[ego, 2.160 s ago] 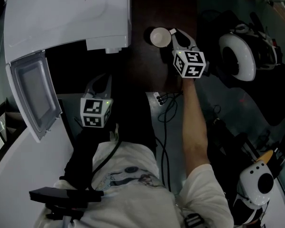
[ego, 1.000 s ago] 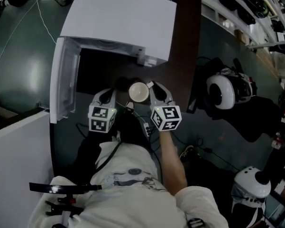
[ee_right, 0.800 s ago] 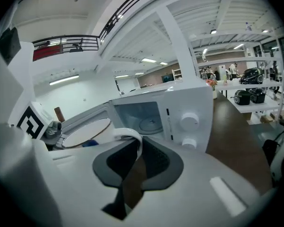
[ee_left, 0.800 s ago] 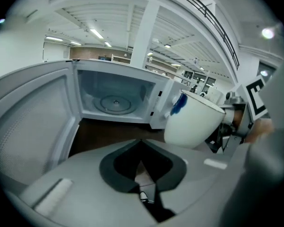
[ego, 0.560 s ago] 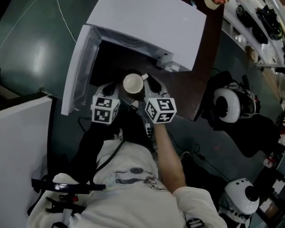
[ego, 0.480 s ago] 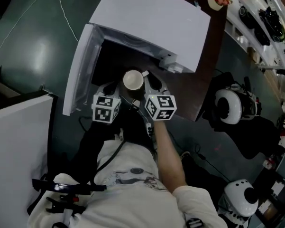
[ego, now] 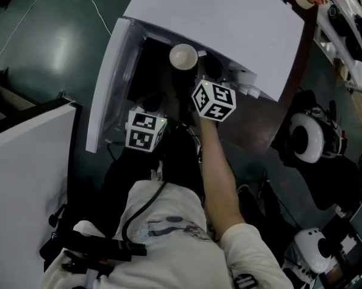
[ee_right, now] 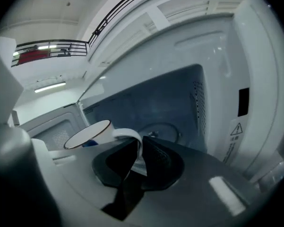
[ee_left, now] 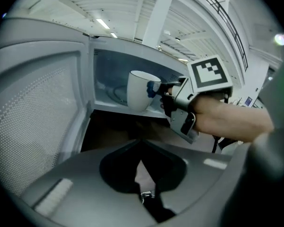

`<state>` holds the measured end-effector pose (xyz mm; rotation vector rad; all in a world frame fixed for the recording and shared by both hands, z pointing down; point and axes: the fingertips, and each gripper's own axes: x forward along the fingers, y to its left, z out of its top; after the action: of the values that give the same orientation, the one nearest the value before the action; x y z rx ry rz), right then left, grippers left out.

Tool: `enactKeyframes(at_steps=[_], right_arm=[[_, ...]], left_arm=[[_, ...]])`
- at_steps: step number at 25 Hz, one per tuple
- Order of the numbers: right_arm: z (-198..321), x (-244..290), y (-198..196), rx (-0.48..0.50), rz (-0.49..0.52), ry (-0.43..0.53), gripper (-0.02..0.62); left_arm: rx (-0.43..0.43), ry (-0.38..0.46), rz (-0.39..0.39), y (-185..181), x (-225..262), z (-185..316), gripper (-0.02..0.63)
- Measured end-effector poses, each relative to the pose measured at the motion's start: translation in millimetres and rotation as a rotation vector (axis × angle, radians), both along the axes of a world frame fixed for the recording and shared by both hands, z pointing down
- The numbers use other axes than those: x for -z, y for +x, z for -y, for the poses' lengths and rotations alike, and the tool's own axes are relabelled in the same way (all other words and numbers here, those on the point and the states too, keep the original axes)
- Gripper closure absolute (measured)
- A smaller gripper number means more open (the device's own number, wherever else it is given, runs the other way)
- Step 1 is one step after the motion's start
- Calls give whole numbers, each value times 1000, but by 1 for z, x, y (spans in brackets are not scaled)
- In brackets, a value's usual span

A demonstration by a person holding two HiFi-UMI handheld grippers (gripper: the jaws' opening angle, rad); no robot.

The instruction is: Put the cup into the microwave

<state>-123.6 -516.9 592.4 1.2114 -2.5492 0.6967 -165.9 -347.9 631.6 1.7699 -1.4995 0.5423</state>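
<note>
My right gripper point(ee_right: 136, 151) is shut on the handle of the white cup point(ee_right: 89, 135). It holds the cup point(ego: 183, 56) upright, off the floor, in the mouth of the open white microwave point(ego: 229, 23). In the left gripper view the cup point(ee_left: 142, 90) hangs just inside the cavity's front edge, with the right gripper point(ee_left: 157, 90) behind it. The glass turntable point(ee_right: 161, 129) lies deeper in the cavity. My left gripper point(ee_left: 141, 167) is lower, in front of the opening, shut on nothing.
The microwave door point(ego: 106, 83) stands swung open at the left, close to my left gripper's marker cube point(ego: 144, 131). A warning label point(ee_right: 235, 129) marks the cavity's right frame. A white helmet-like object point(ego: 307, 137) lies to the right of the dark table.
The right gripper has carried the cup from the table right of the microwave up into the microwave's opening. The left gripper has stayed low in front of the open door.
</note>
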Motion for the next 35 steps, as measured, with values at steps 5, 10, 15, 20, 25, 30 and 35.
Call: enactKeyframes(at_steps=[5, 10, 15, 20, 25, 30, 35], right_arm=[[37, -17, 1, -131, 12, 4, 560], [65, -23, -1, -232, 26, 14, 560], [84, -27, 3, -304, 35, 20, 558], [90, -29, 11, -361, 30, 28, 560], [88, -29, 8, -332, 4, 65, 555], [75, -32, 6, -270, -43, 51, 488], [39, -25, 6, -188, -107, 56, 490]], left_arm=[[14, -25, -19, -2, -4, 0, 606], [7, -30, -33, 2, -4, -4, 606], [1, -24, -48, 4, -1, 0, 606], [7, -23, -54, 3, -2, 5, 606], [4, -31, -44, -1, -9, 1, 606], [3, -14, -46, 0, -3, 2, 606], [-6, 19, -49, 5, 4, 4, 606]])
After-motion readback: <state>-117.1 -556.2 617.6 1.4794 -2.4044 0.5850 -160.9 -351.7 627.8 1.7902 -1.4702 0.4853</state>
